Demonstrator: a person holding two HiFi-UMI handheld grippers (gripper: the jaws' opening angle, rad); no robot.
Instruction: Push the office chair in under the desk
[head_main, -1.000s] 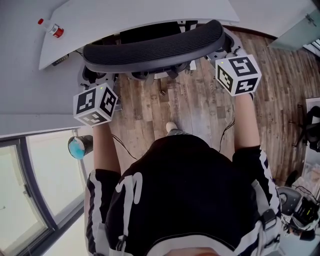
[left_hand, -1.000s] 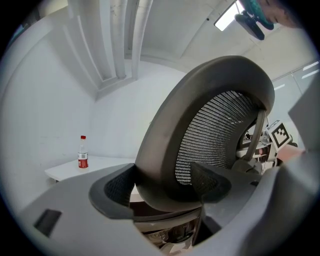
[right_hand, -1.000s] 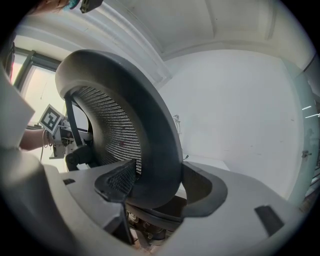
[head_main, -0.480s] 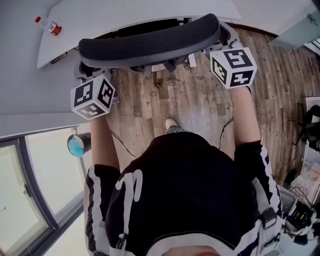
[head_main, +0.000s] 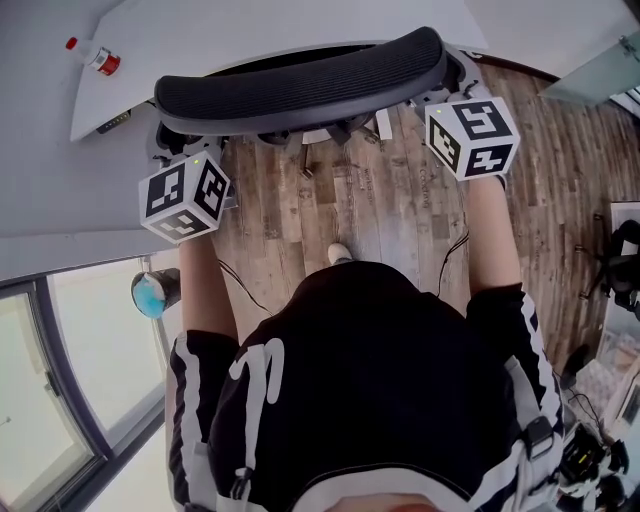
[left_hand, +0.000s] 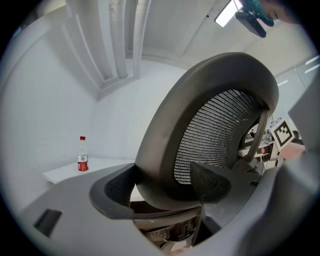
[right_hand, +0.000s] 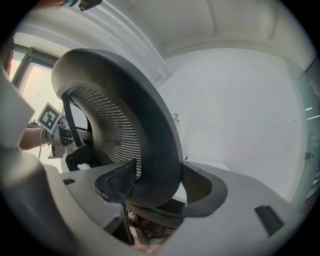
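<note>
My left hand-held gripper (left_hand: 159, 186) is pinching the left edge of the backrest (left_hand: 215, 130) of the office chair (head_main: 300, 85), one mesh pad on each face of the rim. My right hand-held gripper (right_hand: 159, 187) is clamped the same way on the opposite edge, so I have the chair by both sides. In the head view the backrest runs across the top centre of the frame, its far edge at the curved edge of the worktop (head_main: 280, 25). The seat is out of sight beneath, so I judge the chair nearly home. To finish cleanly I would hold both pinches firm and press forward evenly, since a harder shove on one side would likely swivel the chair on the wooden floor (head_main: 370, 210) and skew it against the worktop edge. I would push straight rather than downward, so the back does not recline, go slowly, and stop once the backrest meets the edge. I cannot see whether anything underneath blocks the base. The bottle (head_main: 97, 58) in the upper left of the frame stands well apart from the chair and should not be disturbed
</note>
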